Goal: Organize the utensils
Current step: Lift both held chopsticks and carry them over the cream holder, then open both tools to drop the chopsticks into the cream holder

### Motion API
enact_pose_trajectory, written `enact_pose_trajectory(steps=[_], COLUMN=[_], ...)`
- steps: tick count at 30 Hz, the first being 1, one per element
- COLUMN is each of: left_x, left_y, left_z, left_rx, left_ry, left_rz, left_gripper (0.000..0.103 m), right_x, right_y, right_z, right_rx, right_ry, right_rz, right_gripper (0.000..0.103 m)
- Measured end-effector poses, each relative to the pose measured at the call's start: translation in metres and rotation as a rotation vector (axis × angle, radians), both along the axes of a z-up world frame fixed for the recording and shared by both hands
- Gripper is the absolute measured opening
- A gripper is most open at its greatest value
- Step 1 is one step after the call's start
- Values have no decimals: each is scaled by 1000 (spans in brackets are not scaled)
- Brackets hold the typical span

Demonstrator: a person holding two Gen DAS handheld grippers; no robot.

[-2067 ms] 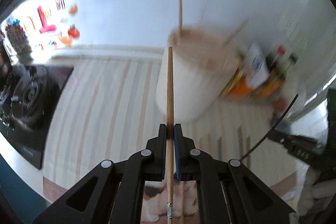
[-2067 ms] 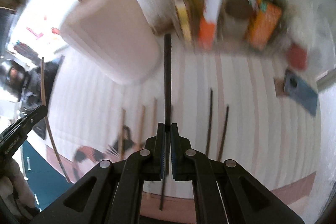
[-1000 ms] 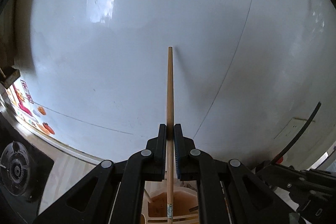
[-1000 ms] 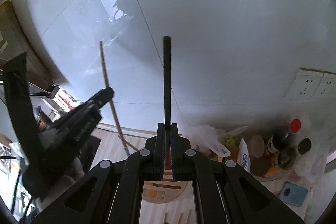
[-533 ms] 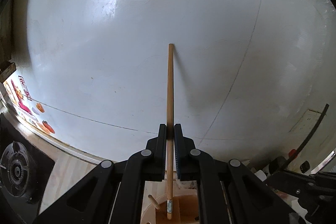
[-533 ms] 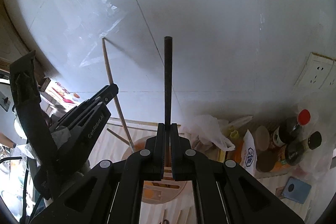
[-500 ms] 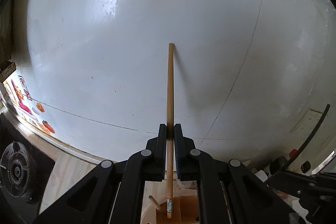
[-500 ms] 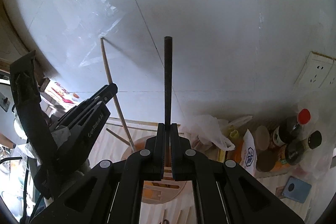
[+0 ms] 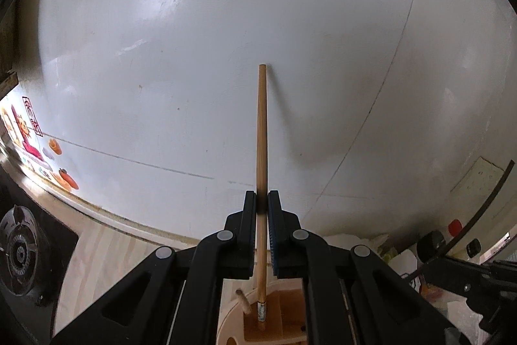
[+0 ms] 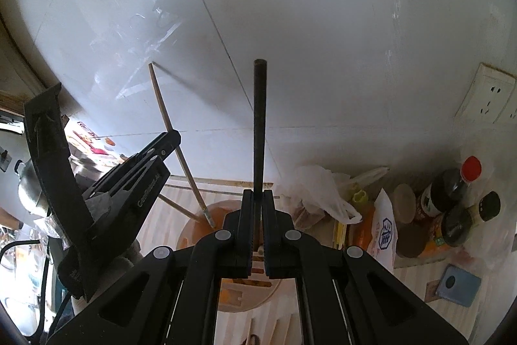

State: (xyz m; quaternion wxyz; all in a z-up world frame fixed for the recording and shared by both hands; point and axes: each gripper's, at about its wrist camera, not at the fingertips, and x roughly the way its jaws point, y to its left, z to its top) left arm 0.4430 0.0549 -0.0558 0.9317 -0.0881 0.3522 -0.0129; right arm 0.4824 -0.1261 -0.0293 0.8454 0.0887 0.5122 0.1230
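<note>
Chopsticks are in both claws. Left claw (image 9: 261, 202) pinches a wooden chopstick (image 9: 261, 131) near its middle; the stick stands upright, and its lower tip, with a small printed band, is inside a compartment of the round wooden holder (image 9: 284, 306) just below the claw. Another wooden stick end (image 9: 242, 304) leans at the holder's rim. Right claw (image 10: 258, 199) is pressed together on a black chopstick (image 10: 259, 125), also upright, above the same holder (image 10: 194, 228); its lower end is hidden behind the claw. In the right view the left claw (image 10: 168, 141) is seen from the side with its chopstick (image 10: 174, 134) tilted into the holder. Holder stands on the pale striped desk (image 10: 161, 212) before a white tiled wall (image 10: 323, 21). Bottles (image 10: 452, 183) and a plastic bag (image 10: 320, 186) stand at the right
</note>
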Motion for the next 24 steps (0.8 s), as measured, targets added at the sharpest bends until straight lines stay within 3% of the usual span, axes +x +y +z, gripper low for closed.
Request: enact_pose_trajectory(steps=[8,12,13,14,16,18,20,24], left_x=[-21,-43,-50,-59,-79,-101,-123,-151], left_y=[1,-1,0,1,6,10,10,9], left_z=[6,21,26,30,38,42,37,17], left_rx=[-6,8,33,55,72,69,108,143], left_ry=[89,119,115,105,77,51,59,92], left_rz=[-51,-55,-38,-18,18,45,70,95], left_gripper=[6,13,28,57,88,90,103,103], right_x=[3,6,4,1,-9,-23,-43,-86], right_y=[0,4,3,1,-4,-9,-17,-46], right_z=[-4,-9,-8,-5,3,14,22,23], right_rx=[11,31,33,33,17,-26,-62,-22], right_ry=[42,86,83,74,37,-9,-55,-118], right_rz=[15,40,38,28,11,-6,-22,-75], right_gripper=[5,7,12,23,42,53,69,93])
